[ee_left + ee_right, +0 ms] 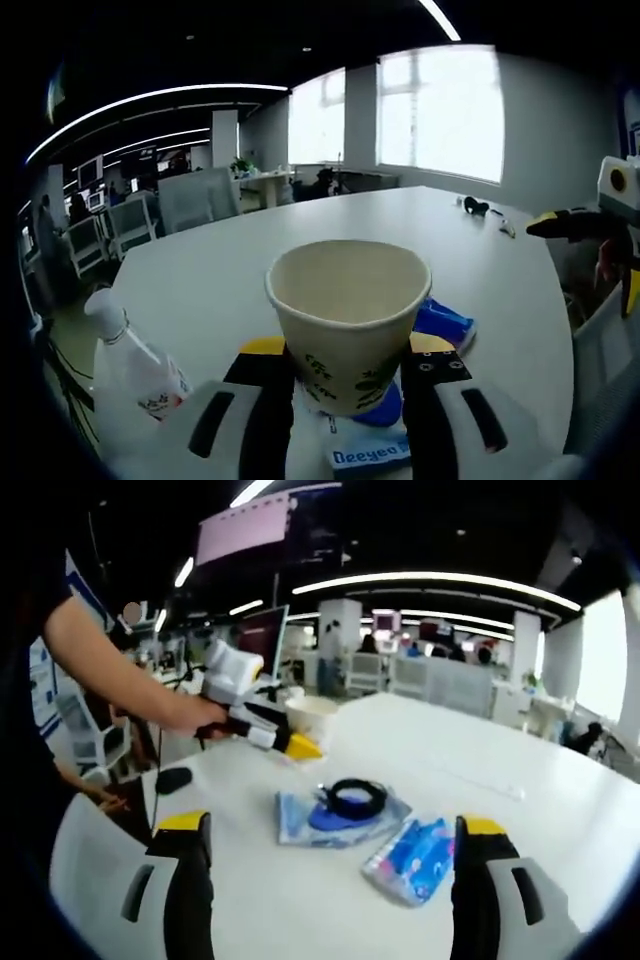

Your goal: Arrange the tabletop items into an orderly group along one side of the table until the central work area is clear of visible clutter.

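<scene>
I am looking across a large white table (300,240) that is sitting in an open office. Bright windows (440,110) are letting daylight in through the far wall in the left gripper view. Long strip lights (430,578) are glowing on a dark ceiling in the right gripper view. Grey office chairs (198,200) are standing at the far left, with desks and monitors (90,172) lining up behind them. White pillars (340,625) are rising farther back.

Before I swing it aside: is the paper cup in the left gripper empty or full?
Empty. The paper cup stands upright in the left gripper, and its bare pale inner wall shows, no liquid visible.
</scene>
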### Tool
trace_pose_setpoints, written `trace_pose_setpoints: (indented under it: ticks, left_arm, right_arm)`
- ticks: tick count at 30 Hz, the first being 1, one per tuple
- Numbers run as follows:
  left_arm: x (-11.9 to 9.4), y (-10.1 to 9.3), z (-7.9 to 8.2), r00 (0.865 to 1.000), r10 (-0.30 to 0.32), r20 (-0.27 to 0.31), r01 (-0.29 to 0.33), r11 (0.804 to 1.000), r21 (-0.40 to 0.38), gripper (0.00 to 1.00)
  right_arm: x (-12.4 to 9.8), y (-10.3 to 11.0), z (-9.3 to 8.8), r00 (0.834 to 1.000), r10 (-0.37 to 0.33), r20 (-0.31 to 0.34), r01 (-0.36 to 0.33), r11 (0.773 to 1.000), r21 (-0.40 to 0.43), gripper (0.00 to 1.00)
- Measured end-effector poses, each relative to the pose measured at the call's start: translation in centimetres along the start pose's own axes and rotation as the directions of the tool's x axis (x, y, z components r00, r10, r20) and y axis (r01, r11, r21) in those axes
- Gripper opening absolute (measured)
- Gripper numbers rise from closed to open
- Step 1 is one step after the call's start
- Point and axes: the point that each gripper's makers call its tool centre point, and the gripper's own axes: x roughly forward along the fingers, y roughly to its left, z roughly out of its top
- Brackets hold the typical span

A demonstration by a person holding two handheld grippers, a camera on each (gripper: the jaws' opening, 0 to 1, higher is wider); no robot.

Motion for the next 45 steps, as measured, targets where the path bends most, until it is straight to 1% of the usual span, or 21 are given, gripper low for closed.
trace_pose_setpoints:
  ticks: [5,7,9,11,14,19,20,24,25,28,30,34,38,43,45]
  left_arm:
    - [-0.2,0.9,-0.6,1.0,0.029,0.001,-0.029,0.999,-0.017,0.41]
    - [-0.2,1.1,-0.7,1.0,0.029,0.001,-0.029,0.999,-0.025,0.41]
    - [-0.2,1.3,-0.9,0.999,0.037,-0.006,-0.037,0.999,-0.004,0.41]
    - [-0.2,1.7,-1.1,0.999,0.043,-0.008,-0.043,0.999,-0.017,0.41]
    - [-0.2,2.2,-0.9,0.998,0.062,-0.001,-0.062,0.998,-0.028,0.41]
    - [-0.7,2.7,-0.6,0.996,0.093,0.009,-0.093,0.995,-0.039,0.41]
    - [-0.7,3.0,-0.6,0.995,0.104,0.007,-0.104,0.994,-0.031,0.41]
    - [-0.7,3.8,-0.7,0.991,0.137,0.002,-0.137,0.99,-0.039,0.41]
    - [-0.6,4.0,-0.7,0.988,0.152,-0.002,-0.152,0.987,-0.048,0.41]
    - [-0.4,4.4,-0.6,0.985,0.172,0.005,-0.171,0.983,-0.062,0.41]
    - [-0.1,4.5,-0.6,0.984,0.178,0.003,-0.177,0.982,-0.059,0.41]
    - [0.6,4.6,-0.9,0.983,0.184,-0.008,-0.184,0.982,-0.049,0.41]
    - [1.0,5.2,-1.3,0.977,0.212,-0.017,-0.213,0.977,-0.035,0.41]
    - [1.5,6.0,-1.6,0.97,0.243,-0.014,-0.243,0.968,-0.06,0.41]
    - [1.8,6.3,-1.9,0.968,0.252,-0.022,-0.253,0.965,-0.07,0.41]
  right_arm:
    - [0.3,0.0,-0.2,1.0,-0.007,-0.009,0.007,1.0,0.002,0.99]
    - [0.4,0.2,-0.3,1.0,-0.004,-0.011,0.004,1.0,0.002,1.0]
    - [0.4,0.4,-0.4,1.0,0.003,-0.019,-0.003,1.0,-0.002,1.0]
    - [0.4,0.4,-0.4,1.0,0.005,-0.023,-0.005,1.0,-0.003,1.0]
    - [0.5,0.2,-0.7,1.0,0.003,-0.03,-0.003,1.0,-0.001,1.0]
    - [0.5,0.0,-0.4,1.0,0.014,-0.018,-0.014,1.0,0.004,1.0]
    - [0.5,-0.1,-0.3,1.0,0.014,-0.016,-0.014,1.0,0.001,1.0]
    - [-0.4,-0.6,-0.4,1.0,0.001,-0.007,-0.001,1.0,0.004,1.0]
    - [-0.7,-0.7,-0.5,1.0,-0.002,-0.005,0.002,1.0,0.008,1.0]
    - [-1.3,-0.9,-1.3,1.0,0.001,-0.019,-0.001,1.0,0.008,1.0]
    - [-1.5,-1.0,-1.7,0.999,-0.002,-0.032,0.002,1.0,0.006,1.0]
    - [-1.9,-1.3,-2.1,0.999,-0.007,-0.04,0.007,1.0,0.013,1.0]
    - [-2.5,-1.5,-2.4,0.999,-0.007,-0.051,0.008,1.0,0.006,1.0]
    - [-3.0,-2.3,-3.6,0.997,-0.012,-0.071,0.013,1.0,0.014,1.0]
    - [-3.2,-2.6,-4.0,0.997,-0.015,-0.077,0.017,1.0,0.022,1.0]
